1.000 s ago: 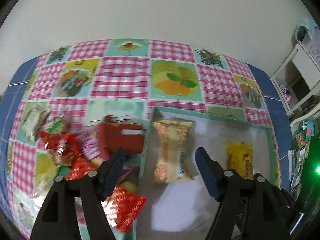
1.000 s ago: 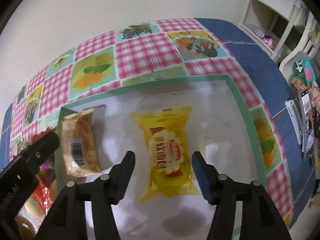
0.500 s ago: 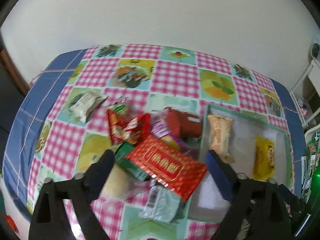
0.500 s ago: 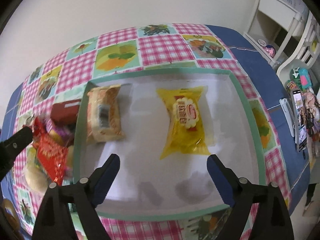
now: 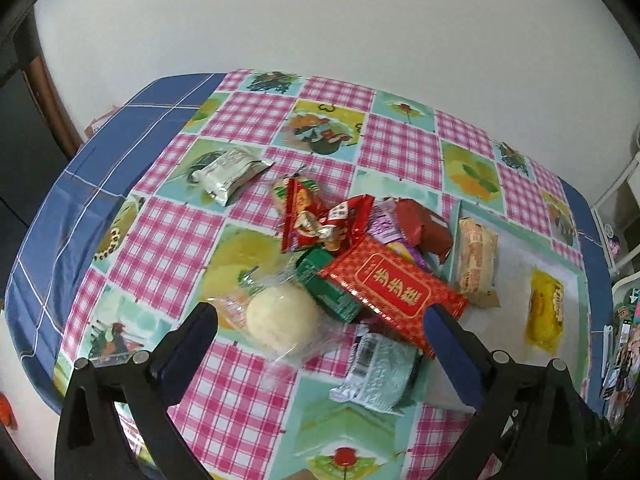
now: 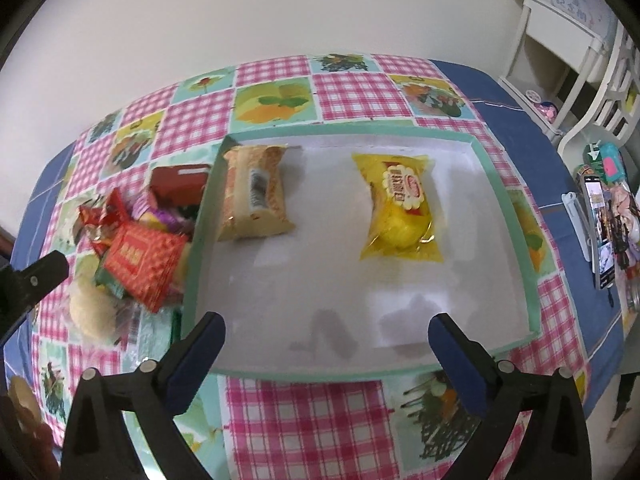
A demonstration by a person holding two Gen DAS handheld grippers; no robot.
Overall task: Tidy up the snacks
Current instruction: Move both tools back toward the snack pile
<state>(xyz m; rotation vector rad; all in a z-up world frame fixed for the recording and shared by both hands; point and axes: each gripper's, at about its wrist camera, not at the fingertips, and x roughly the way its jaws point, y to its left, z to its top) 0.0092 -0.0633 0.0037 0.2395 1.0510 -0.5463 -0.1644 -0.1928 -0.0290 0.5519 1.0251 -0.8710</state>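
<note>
So only two snacks are in so far. Going left to right: the left gripper (image 5: 320, 328) has jaws still opening with nothing gripped, hanging over the round pale bun in clear wrap (image 5: 282, 326) and the flat red foil packet (image 5: 394, 286), with the rest of the heap just beyond. The right gripper (image 6: 326, 338), also opening and empty, has the shallow white green-rimmed tray (image 6: 516, 216) ahead, holding the tan wafer pack (image 6: 256, 192) and yellow cake packet (image 6: 400, 208). Most of the heap still needs moving, I reckon.
</note>
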